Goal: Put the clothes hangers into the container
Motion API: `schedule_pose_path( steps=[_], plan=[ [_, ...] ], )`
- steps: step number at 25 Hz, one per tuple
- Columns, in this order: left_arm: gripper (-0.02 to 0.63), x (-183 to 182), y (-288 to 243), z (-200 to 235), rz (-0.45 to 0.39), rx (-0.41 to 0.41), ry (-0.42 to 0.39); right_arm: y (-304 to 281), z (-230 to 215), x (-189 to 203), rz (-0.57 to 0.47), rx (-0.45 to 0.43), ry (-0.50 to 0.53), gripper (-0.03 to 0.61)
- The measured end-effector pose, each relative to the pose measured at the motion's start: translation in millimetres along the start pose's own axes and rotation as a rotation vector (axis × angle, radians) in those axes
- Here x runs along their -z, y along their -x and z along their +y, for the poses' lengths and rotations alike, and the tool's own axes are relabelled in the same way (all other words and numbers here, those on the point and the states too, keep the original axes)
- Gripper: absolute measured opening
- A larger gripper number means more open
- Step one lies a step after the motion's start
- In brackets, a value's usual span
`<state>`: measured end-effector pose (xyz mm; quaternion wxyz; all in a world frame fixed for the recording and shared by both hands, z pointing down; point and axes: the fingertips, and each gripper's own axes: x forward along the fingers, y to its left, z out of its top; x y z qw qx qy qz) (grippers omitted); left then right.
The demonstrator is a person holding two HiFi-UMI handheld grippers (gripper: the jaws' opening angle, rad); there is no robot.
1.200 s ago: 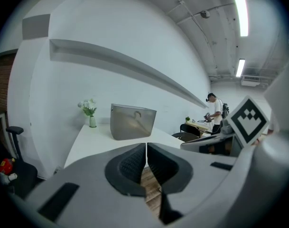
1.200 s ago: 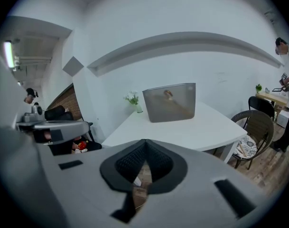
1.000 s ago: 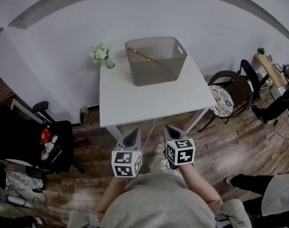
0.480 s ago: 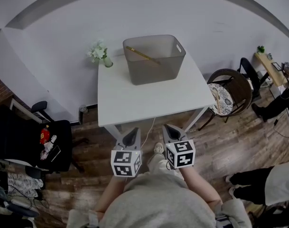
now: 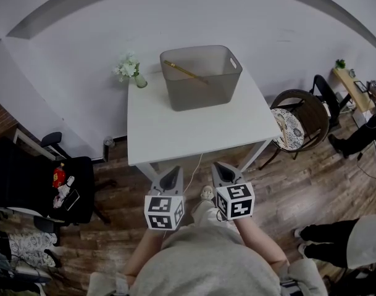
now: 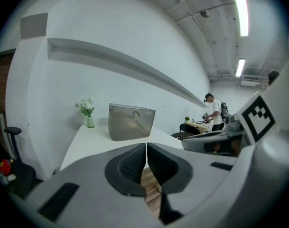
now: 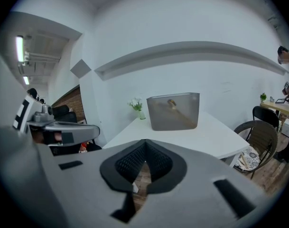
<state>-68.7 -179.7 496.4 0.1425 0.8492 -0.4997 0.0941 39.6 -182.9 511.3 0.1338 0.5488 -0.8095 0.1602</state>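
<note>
Right tongs (image 5: 220, 168) rolled slightly; they and left tongs (image 5: 172, 174) pressed together (both empty).

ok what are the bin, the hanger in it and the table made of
Bin: looks like frosted translucent plastic; the hanger shows dimly through its wall in both gripper views.
Hanger: probably light wood, going by its tan bar; the hook looks like metal but is too small to be sure.
Table: smooth matt white top, maybe laminate or painted board; the look leaves it open.
</note>
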Motion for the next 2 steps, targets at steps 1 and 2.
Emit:
schedule_pose_path(
  steps=[1,2],
  plan=[
    [0.012,-0.5,-0.7,0.0,0.000,0.000,0.000,-0.4,-0.4,-0.6,0.000,-0.001,-0.001,-0.005],
    [0.012,-1.1,-1.5,0.0,0.000,0.000,0.000,-0.7,-0.8,-1.3,0.000,-0.001,-0.002,-0.004]
  ],
)
